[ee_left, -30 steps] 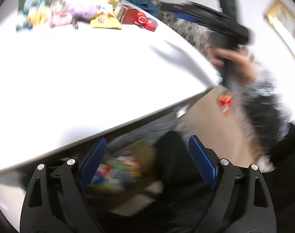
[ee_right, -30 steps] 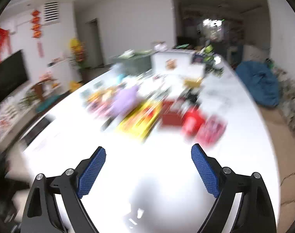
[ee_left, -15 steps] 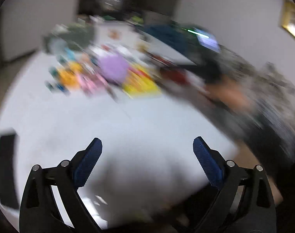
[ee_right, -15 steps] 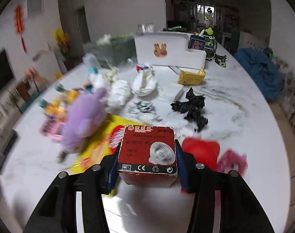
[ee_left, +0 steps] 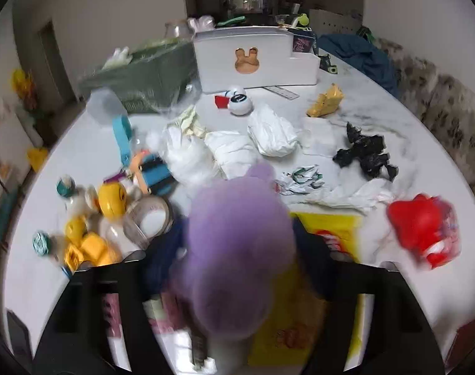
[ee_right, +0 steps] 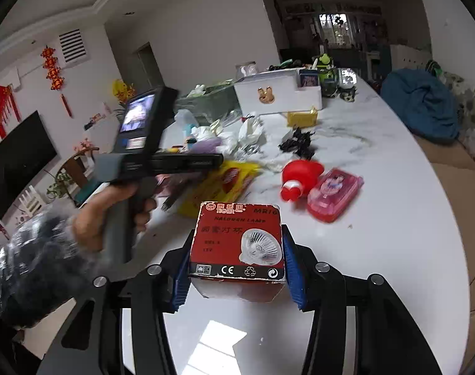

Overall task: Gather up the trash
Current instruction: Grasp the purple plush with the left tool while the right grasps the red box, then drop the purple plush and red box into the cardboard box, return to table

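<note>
In the left wrist view, the left gripper [ee_left: 237, 268] hung low over the cluttered white tabletop [ee_left: 418, 143] with the purple plush toy [ee_left: 237, 250] between its blurred dark fingers; its jaws were closing, though whether the pads already pressed the plush I could not tell through the blur; beyond it lay what looked like the real rubbish, namely crumpled white tissues [ee_left: 268, 131], a black crumpled wrapper [ee_left: 365, 153] and a yellow snack bag [ee_left: 328, 234] partly under the toy; a red toy [ee_left: 421, 228] sat well apart to the right. In the right wrist view, the right gripper [ee_right: 237, 265] was pinching the red lamp box [ee_right: 237, 243], its blue pads flat against the two side faces and the box apparently raised off the tabletop, a hold that I judged secure enough for carrying it away; to the left the person's hand [ee_right: 112, 215] held the other gripper's handle, aimed at the pile; a pink plastic case [ee_right: 334, 193] lay beside the red toy, untouched.
</note>
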Demonstrator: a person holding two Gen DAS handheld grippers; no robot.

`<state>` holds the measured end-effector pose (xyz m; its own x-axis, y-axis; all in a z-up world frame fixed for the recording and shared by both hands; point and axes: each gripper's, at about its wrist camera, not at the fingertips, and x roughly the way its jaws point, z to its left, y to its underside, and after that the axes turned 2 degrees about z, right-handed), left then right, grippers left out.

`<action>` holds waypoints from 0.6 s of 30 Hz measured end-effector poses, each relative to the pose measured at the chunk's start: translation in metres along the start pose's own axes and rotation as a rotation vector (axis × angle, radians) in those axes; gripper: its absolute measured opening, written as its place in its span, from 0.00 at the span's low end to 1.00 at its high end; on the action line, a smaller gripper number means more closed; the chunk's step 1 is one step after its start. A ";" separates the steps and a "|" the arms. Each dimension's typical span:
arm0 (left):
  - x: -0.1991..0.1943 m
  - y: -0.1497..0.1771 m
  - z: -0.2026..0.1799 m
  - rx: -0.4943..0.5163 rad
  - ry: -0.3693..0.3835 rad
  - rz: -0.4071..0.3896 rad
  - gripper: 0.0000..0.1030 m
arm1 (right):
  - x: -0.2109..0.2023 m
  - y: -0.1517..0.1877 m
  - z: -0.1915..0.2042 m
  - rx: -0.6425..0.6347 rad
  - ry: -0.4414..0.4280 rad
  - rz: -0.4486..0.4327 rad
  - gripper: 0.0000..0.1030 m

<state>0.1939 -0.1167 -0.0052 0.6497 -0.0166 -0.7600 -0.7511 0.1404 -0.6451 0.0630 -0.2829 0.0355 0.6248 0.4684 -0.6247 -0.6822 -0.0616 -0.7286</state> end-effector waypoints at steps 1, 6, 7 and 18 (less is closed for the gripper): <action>-0.003 0.001 0.001 0.004 0.006 -0.011 0.56 | 0.001 0.003 0.001 0.001 0.000 -0.001 0.48; -0.058 0.015 0.017 -0.010 0.093 -0.113 0.54 | -0.002 0.011 0.010 0.004 -0.042 -0.020 0.48; -0.078 0.021 0.019 -0.009 0.116 -0.146 0.54 | -0.006 0.011 0.013 0.001 -0.049 -0.029 0.48; -0.257 0.210 0.025 0.254 0.326 -0.243 0.57 | -0.082 0.077 0.085 -0.084 -0.294 0.042 0.48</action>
<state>-0.1280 -0.0580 0.0564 0.7017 -0.3830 -0.6008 -0.5033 0.3304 -0.7985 -0.0734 -0.2511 0.0550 0.4514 0.6981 -0.5558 -0.6637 -0.1536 -0.7320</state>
